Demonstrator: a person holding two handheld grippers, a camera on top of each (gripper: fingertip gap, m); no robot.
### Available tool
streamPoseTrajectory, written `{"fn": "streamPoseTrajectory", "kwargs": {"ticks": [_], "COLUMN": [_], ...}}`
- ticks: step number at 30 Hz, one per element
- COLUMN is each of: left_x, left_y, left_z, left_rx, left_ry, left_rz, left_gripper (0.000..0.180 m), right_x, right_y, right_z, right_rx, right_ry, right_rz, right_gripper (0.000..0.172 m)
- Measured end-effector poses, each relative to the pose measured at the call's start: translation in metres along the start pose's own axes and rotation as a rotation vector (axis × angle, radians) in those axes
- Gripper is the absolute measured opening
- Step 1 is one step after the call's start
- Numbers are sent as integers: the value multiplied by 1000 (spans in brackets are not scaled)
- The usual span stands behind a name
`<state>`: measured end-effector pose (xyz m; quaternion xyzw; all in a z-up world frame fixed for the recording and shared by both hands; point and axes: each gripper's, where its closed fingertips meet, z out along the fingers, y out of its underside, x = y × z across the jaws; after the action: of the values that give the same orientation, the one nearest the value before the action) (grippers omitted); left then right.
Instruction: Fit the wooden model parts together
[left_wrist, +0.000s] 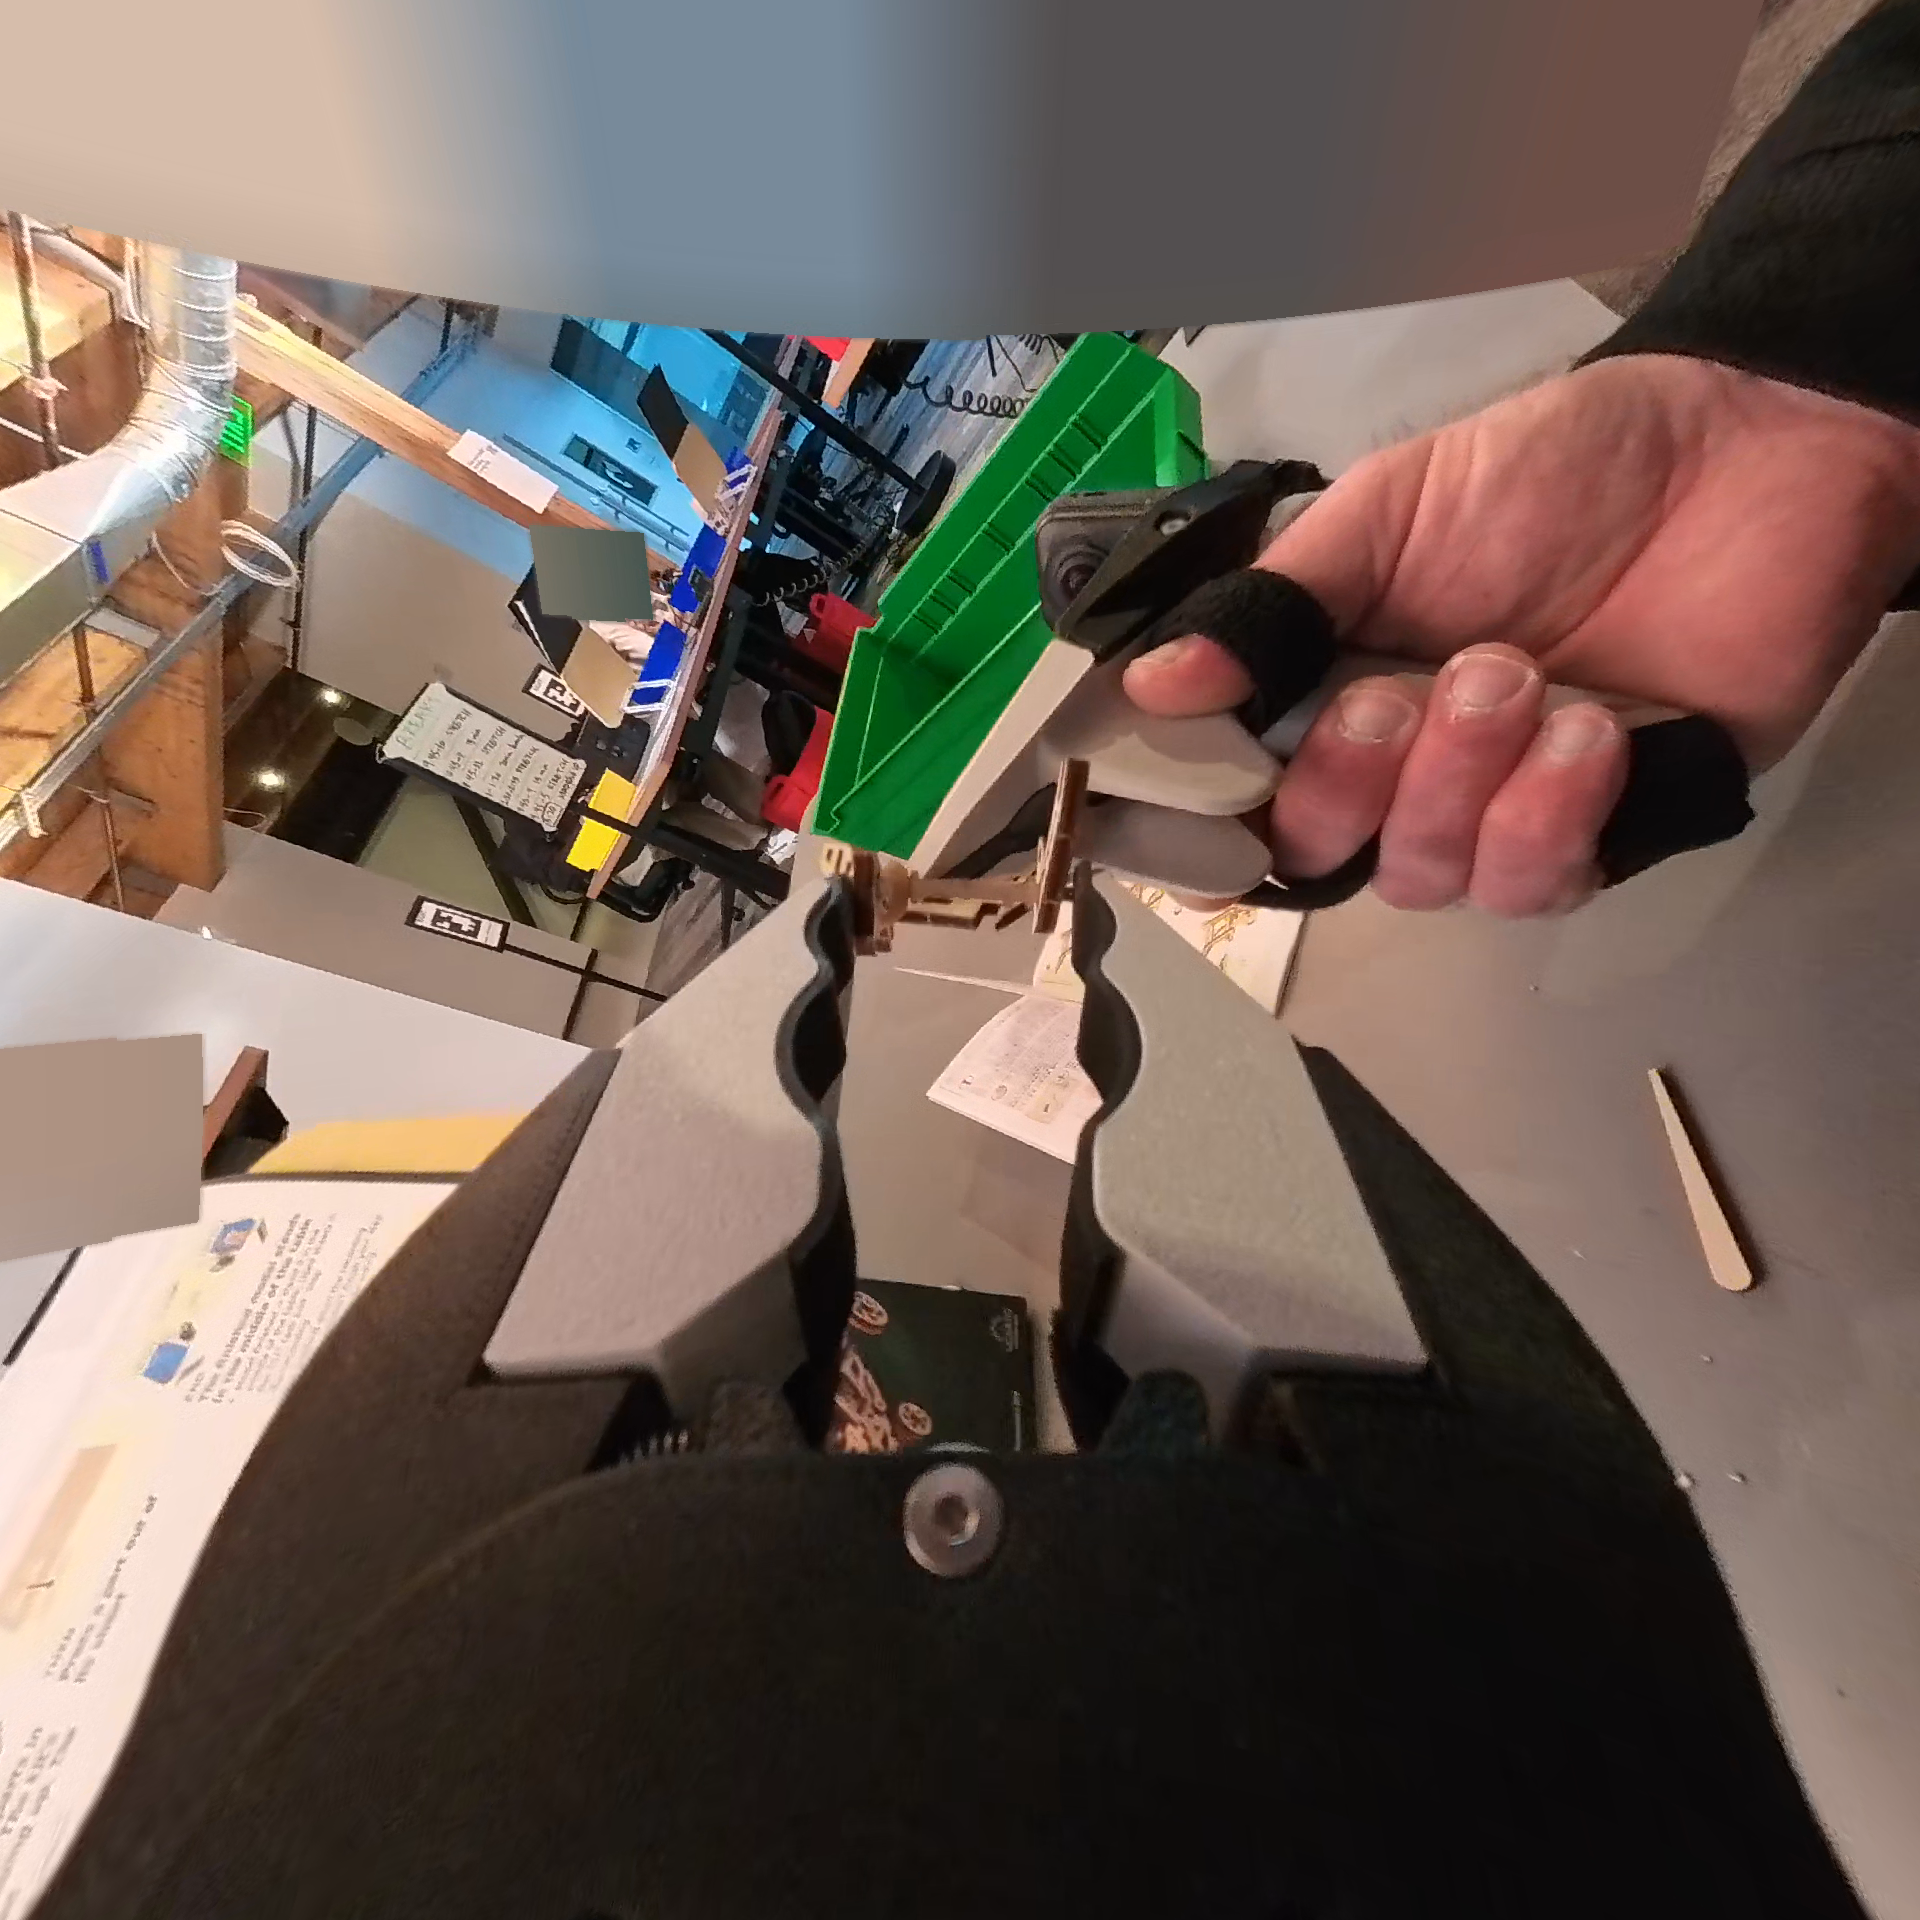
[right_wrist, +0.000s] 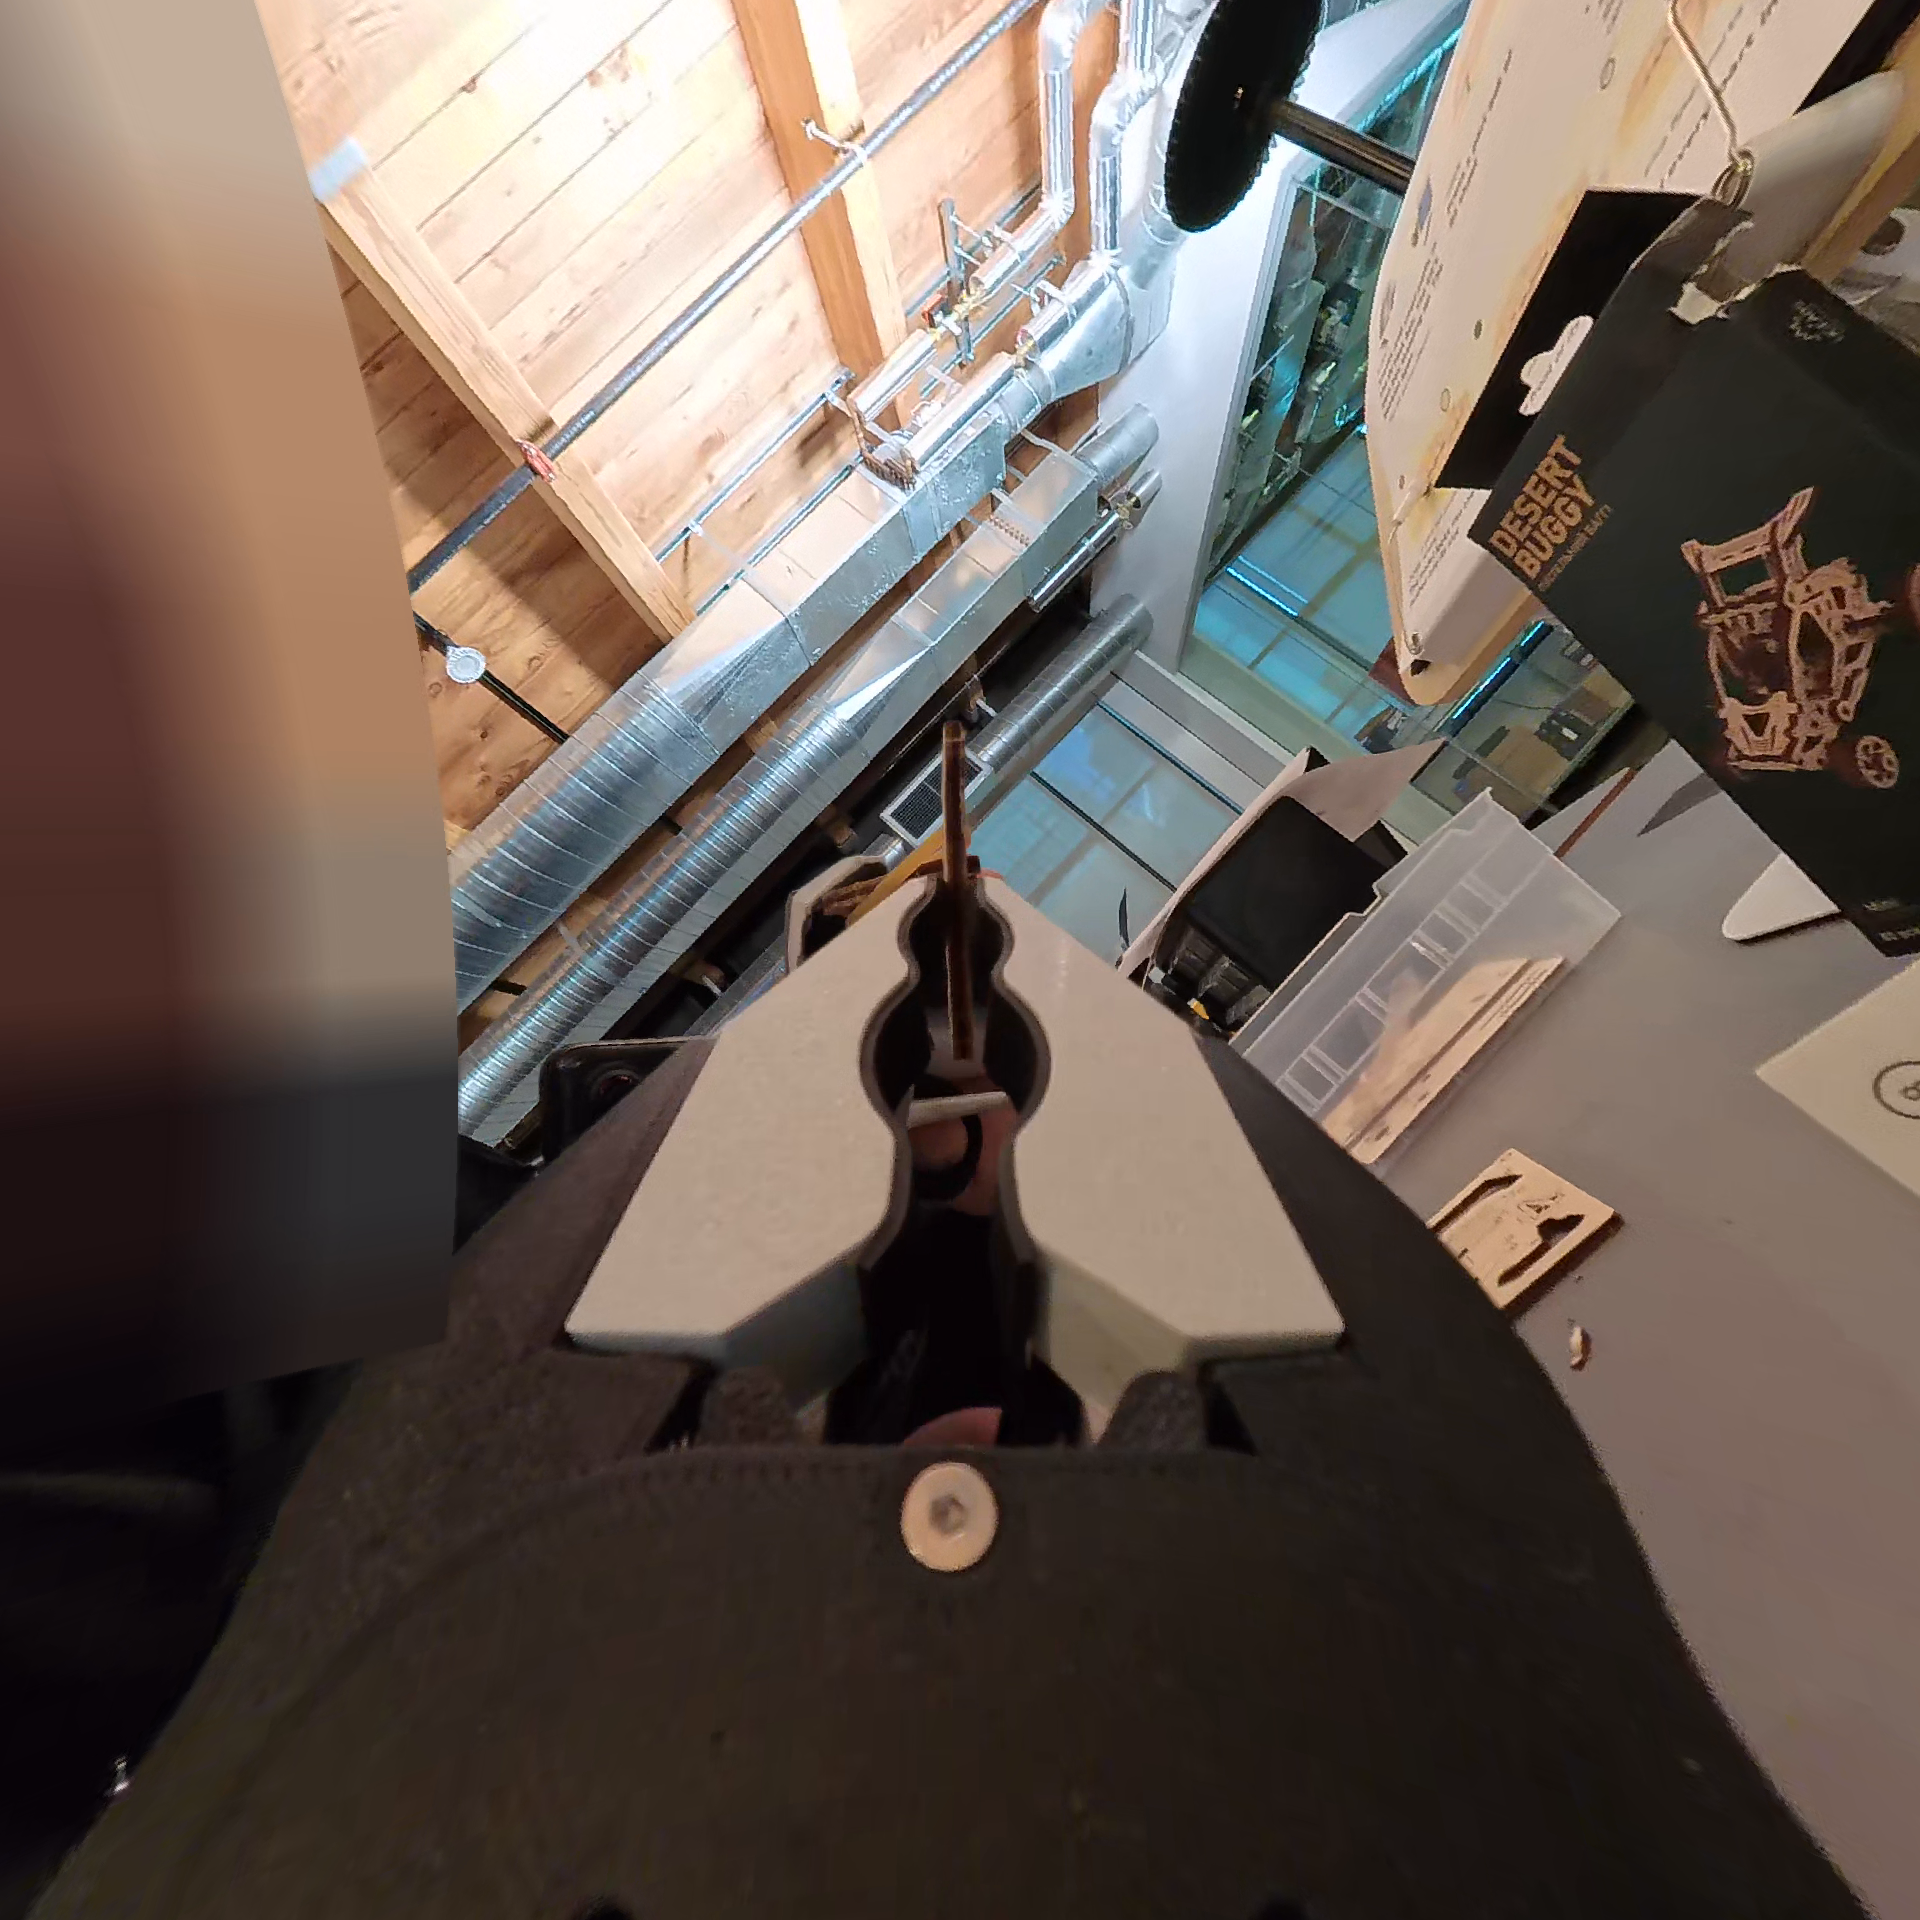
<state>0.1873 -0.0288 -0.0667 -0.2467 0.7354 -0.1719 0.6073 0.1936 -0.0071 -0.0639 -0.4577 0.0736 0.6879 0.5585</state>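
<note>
In the left wrist view my left gripper (left_wrist: 961, 899) is shut on a small wooden assembly (left_wrist: 956, 902), a short shaft with a wheel at its left end. The assembly spans the gap between my two fingertips. A hand holds my right gripper (left_wrist: 1101, 805) just beyond it. That gripper is shut on a thin flat wooden plate (left_wrist: 1062, 831) that stands at the right end of the shaft. In the right wrist view the plate (right_wrist: 954, 831) shows edge-on, pinched between the tips of my right gripper (right_wrist: 956, 914). A left finger (right_wrist: 821, 909) shows just behind them.
A green bin (left_wrist: 987, 644) stands behind the grippers on the grey table (left_wrist: 1558, 1039). A printed sheet (left_wrist: 1023, 1070), a booklet (left_wrist: 1236, 945) and a wooden stick (left_wrist: 1704, 1184) lie there. A black kit box (right_wrist: 1714, 582), a clear tray (right_wrist: 1423, 997) and a wooden offcut (right_wrist: 1517, 1236) are at the right. The grippers are tip to tip, or close to it. Between my left fingertips and the wooden stick (left_wrist: 1704, 1184) there is roughly 15 centimeters.
</note>
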Motion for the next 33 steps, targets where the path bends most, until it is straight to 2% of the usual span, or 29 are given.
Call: {"fn": "streamPoseTrajectory", "kwargs": {"ticks": [22, 33], "left_x": [-9, -10], "left_y": [-11, -7], "left_z": [4, 5], "left_rx": [2, -4], "left_ry": [-4, 3], "left_rz": [93, 96], "left_gripper": [40, 40], "right_x": [-6, -3], "right_y": [-6, -7], "right_z": [7, 6], "right_rx": [62, 67], "right_ry": [-77, -60], "right_rz": [76, 61], "right_gripper": [0, 0]}}
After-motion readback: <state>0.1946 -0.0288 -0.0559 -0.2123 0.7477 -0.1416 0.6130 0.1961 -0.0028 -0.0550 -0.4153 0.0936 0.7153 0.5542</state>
